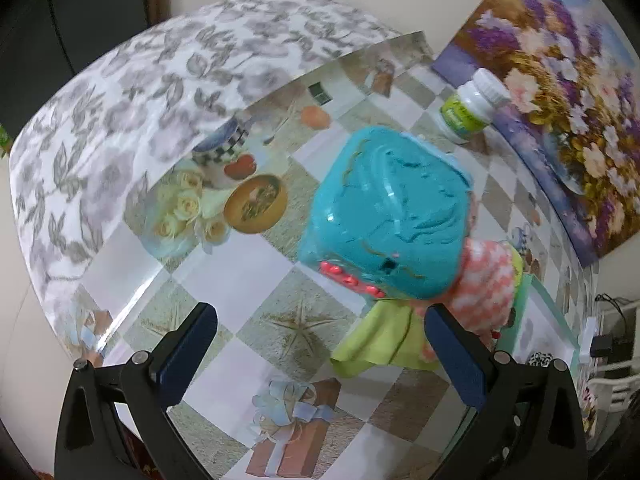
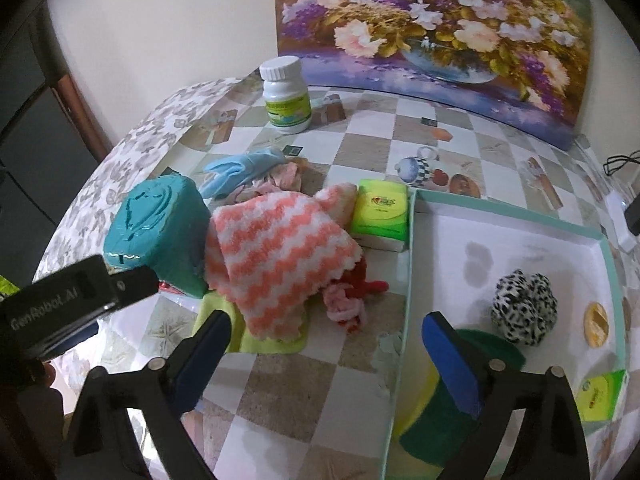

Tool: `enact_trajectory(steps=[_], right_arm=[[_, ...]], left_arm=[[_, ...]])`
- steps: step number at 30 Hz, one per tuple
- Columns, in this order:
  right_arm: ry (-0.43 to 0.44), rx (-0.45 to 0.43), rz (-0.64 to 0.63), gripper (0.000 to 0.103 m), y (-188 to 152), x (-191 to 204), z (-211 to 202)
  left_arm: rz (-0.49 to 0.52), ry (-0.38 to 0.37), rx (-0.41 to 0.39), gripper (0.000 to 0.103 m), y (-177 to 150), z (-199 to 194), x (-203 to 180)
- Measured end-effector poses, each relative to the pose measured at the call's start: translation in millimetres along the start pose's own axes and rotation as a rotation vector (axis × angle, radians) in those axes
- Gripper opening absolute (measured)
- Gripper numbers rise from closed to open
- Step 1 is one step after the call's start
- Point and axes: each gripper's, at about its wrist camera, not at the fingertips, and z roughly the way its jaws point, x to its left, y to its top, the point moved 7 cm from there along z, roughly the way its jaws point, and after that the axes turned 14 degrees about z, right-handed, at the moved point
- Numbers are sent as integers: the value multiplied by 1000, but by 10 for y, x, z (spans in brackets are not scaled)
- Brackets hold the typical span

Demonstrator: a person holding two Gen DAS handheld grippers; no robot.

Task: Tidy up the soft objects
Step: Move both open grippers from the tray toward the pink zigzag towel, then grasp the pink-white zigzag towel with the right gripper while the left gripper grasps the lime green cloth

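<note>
My view: checkered-cloth table (image 2: 320, 392) carries a white bottle (image 2: 285, 96) at eleven o'clock, tissue pack (image 2: 381, 211) centre, cloth pile (image 2: 276, 256) at nine, box (image 2: 412, 240) at three.

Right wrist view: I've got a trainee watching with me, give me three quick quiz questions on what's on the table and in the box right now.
1. True or false: the black-and-white spotted soft item lies inside the white box.
2. Multiple choice: what lies directly under the pink-and-white striped cloth? A) a lime-green cloth B) a red plate C) a newspaper
3. Fill in: the white-capped bottle stands near the ______ painting.

Key:
1. True; it rests on the box floor, beside the green sponge.
2. A; the lime-green cloth's edges stick out from under it.
3. Flower. Both the right gripper and the left gripper are open and hold nothing.
</note>
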Motion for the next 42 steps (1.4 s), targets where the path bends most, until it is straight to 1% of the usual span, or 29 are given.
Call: enact_trajectory(steps=[2,4,6,7,9,12,15,20,25,26,27,28,29,30,31,33,34,39,42], right_arm=[[0,5,-20,94,13,27,40],[0,2,-45,93,24,70,67],[15,-1,-66,93,42,129,83],[21,-2,-73,92,55,153,92],[28,-4,-85,90,83,199,111],[33,-5,-111,88,108,278,152],[31,2,-140,86,122,360,226],[31,14,-165,82,125,452,327],[19,24,-182,76,138,507,433],[16,26,-185,71,136,511,447],[8,32,-188,63,134,511,476],[2,36,-189,60,133,509,496],[1,41,-186,53,134,499,514],[2,43,-176,51,142,477,525],[2,43,-165,46,153,456,527],[-8,29,-139,32,192,395,514],[-15,25,-125,30,211,360,507],[17,40,-99,21,217,311,489],[32,35,-84,19,236,288,446]], left_arm=[[-39,-11,19,103,-15,29,58],[-96,-45,50,103,-51,70,118],[-128,-37,69,103,-78,103,179],[-140,-19,80,103,-93,125,222],[-146,-4,92,103,-110,154,257],[-160,-20,105,103,-129,184,254],[-171,-12,110,103,-127,198,284],[-225,-29,121,103,-155,216,360],[-251,-40,121,103,-192,167,407],[-251,-42,123,103,-191,166,408],[-251,-44,125,103,-191,172,405],[-252,-48,132,103,-192,182,406],[-254,-51,137,103,-195,194,405],[-257,-54,142,103,-186,219,394],[-263,-62,149,103,-196,228,392],[-264,-68,155,103,-211,239,378],[-263,-64,160,103,-222,241,378],[-242,-75,155,103,-202,238,319],[-222,-88,162,102,-182,276,230]])
